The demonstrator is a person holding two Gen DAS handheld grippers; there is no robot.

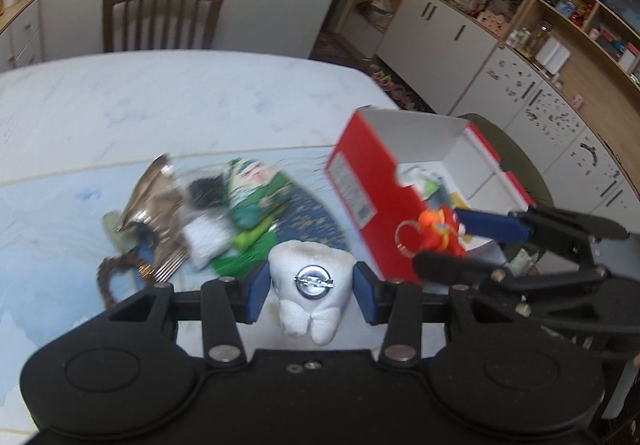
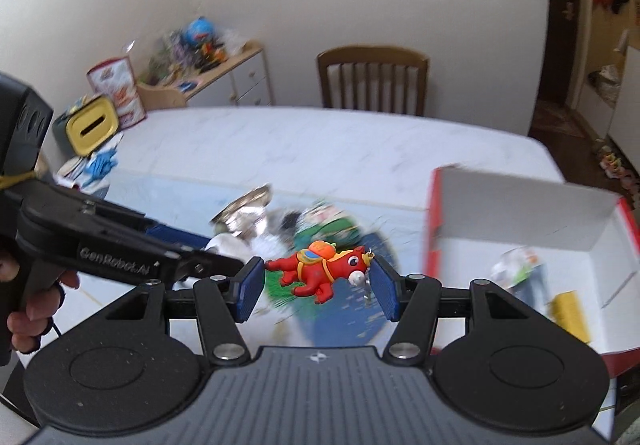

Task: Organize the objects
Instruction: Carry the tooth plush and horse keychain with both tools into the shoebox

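- The bench (image 1: 168,101), a pale marbled top, carries everything; a wooden chair (image 1: 160,19) stands at its far edge.
- The red shoebox (image 1: 362,181) sits open at the bench's right side, lid flap up, a few small items already lying inside; I judge it to be the collection bin, which is why both grippers work near it.
- A blurred pile of unsorted things (image 1: 208,213), with a silvery cup, a green packet and forks, lies left of the box on a blue mat.
- The left gripper (image 1: 312,295) clamps a white tooth-shaped plush (image 1: 308,293) between its blue pads, the sides pressed in, held above the bench just short of the box.
- The right gripper (image 2: 318,285) pinches a red toy horse keychain (image 2: 320,273) end to end, nose against one pad; in the left view it hangs at the box's near wall, likely about to drop in.
- A hand (image 2: 30,305) wraps the left gripper's handle, angled toward the pile.
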